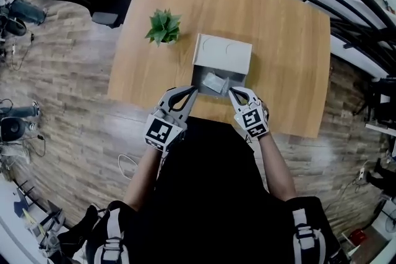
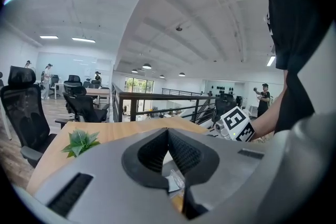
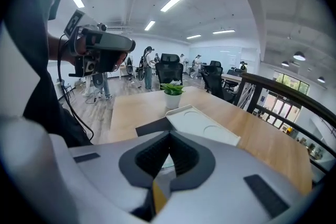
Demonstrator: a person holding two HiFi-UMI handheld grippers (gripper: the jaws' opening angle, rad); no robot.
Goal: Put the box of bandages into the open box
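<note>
Lying inside the open box (image 1: 224, 51) on the bench (image 1: 291, 40), head view, is the box of bandages (image 1: 215, 82); left tool (image 1: 195, 89) at its 7 o'clock, right tool (image 1: 231, 92) at 5. Left gripper view: jaws together, empty. Right gripper view: the same

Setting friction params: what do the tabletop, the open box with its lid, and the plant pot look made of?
Tabletop: wood or wood-look laminate, matte, with pale grain streaks.
Open box: dark grey inner walls, material unclear.
Its lid: likely moulded plastic, off-white and smooth, with a raised rim and two pressed circles.
Pot: white and smooth. Ceramic or plastic, cannot tell.
</note>
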